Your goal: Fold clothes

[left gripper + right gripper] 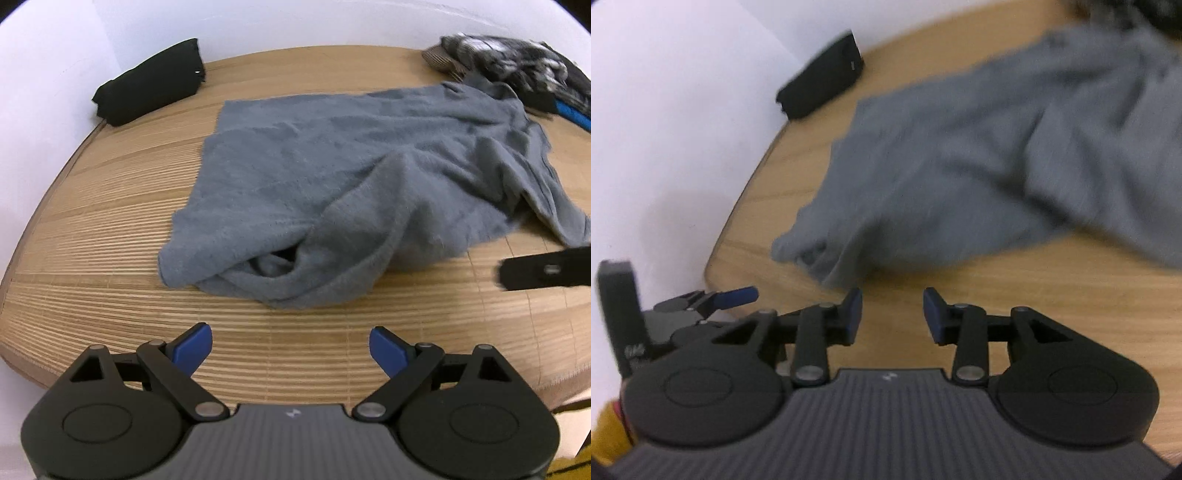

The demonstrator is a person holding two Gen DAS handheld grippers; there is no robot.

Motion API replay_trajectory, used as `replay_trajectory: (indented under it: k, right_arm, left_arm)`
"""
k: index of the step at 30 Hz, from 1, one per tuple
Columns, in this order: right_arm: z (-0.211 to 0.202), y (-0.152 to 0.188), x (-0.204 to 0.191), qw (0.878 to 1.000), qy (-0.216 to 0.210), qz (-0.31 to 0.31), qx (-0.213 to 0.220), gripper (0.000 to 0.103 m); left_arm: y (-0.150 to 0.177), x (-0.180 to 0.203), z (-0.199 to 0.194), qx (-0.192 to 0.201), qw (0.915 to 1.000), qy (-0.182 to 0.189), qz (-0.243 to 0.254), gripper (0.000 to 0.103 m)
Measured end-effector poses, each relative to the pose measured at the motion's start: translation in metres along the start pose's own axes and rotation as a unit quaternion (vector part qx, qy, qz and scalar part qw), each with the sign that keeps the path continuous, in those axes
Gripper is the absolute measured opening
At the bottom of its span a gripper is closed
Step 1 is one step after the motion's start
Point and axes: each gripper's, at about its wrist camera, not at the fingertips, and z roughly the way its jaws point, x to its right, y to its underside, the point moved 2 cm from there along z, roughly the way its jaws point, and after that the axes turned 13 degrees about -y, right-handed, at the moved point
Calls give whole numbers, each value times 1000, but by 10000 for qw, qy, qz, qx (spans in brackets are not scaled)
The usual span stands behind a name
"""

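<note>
A grey fuzzy garment point(332, 173) lies spread and rumpled on the slatted wooden table point(92, 266); its near part is bunched into folds. It also shows, blurred, in the right wrist view point(960, 166). My left gripper point(291, 345) is open and empty, above the table just short of the garment's near edge. My right gripper point(892, 314) is open and empty, also short of the garment's near edge. The left gripper's blue finger point(737, 295) shows at the left of the right wrist view.
A folded black garment point(151, 83) lies at the back left by the white wall, also seen in the right wrist view point(822, 88). A pile of dark and patterned clothes point(517, 70) sits at the back right. The table's rounded edge point(22, 273) runs on the left.
</note>
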Motion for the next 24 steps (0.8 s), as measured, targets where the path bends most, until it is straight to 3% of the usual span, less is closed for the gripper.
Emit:
replay_trajectory:
  k: [5,13,17,24]
  right_arm:
    - [28,-2,-7,9996,125,213,-150,41]
    - [81,-8,-29,9982,325,479,155,40]
    - [113,-7,-40,9952,725,648,122,40]
    - [125,-11,-27,9885,986,1133,173,40]
  left_arm:
    - [1,-12,12,-47,9999,155,59,94]
    - [-6,-51,38,37,9987,455,216,94]
    - [-10,-64,50,4,9981,533,308,94]
    - [-17,-74,63,-11,9982,580,168,94]
